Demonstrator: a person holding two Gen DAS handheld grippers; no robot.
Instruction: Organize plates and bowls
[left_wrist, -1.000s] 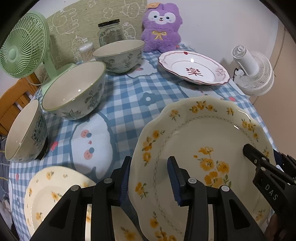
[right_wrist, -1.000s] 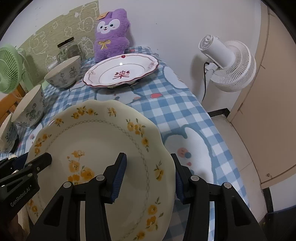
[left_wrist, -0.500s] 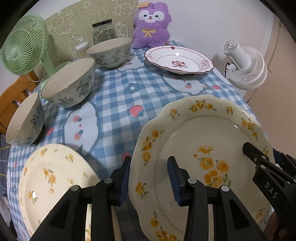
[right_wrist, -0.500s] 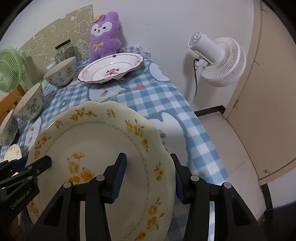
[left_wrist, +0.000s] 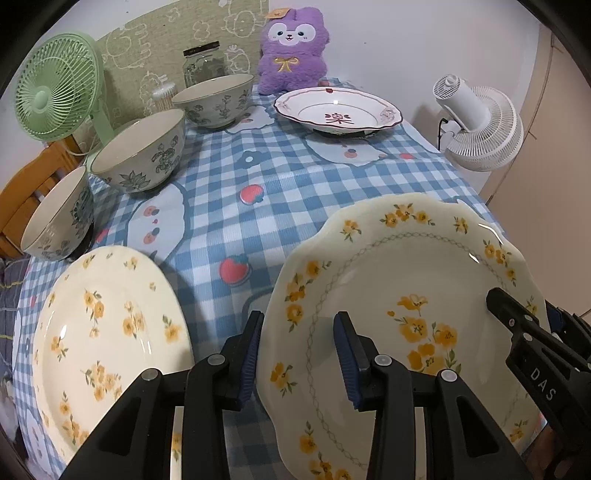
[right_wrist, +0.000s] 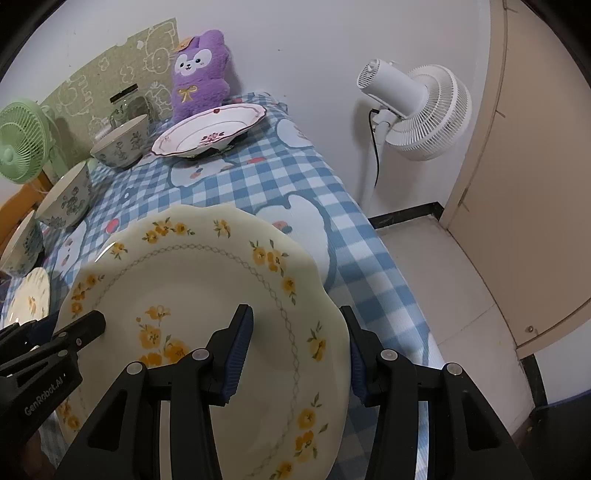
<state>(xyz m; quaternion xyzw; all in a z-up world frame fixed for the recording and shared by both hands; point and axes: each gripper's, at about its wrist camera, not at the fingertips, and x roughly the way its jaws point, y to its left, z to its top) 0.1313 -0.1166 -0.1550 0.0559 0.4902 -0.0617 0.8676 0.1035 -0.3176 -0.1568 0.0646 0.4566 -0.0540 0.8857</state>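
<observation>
A cream scalloped plate with yellow flowers (left_wrist: 406, 280) (right_wrist: 207, 280) is held tilted above the table between both grippers. My left gripper (left_wrist: 297, 350) is shut on its left rim; my right gripper (right_wrist: 297, 350) is shut on its right rim. A second yellow-flower plate (left_wrist: 107, 332) (right_wrist: 27, 295) lies flat on the table at the near left. Three floral bowls stand along the left side: near (left_wrist: 59, 221), middle (left_wrist: 142, 151) and far (left_wrist: 216, 99). A white plate with red trim (left_wrist: 338, 114) (right_wrist: 210, 129) sits at the back.
The table has a blue checked cloth (left_wrist: 288, 184). A green fan (left_wrist: 55, 88), a glass jar (left_wrist: 203, 62) and a purple plush toy (left_wrist: 291, 48) stand at the back. A white floor fan (right_wrist: 417, 107) stands beside the table's right edge, near a beige door (right_wrist: 535, 184).
Both grippers have lifted the scalloped plate up and back from the table. The table looks farther away, and more of the flat plate at the left shows.
</observation>
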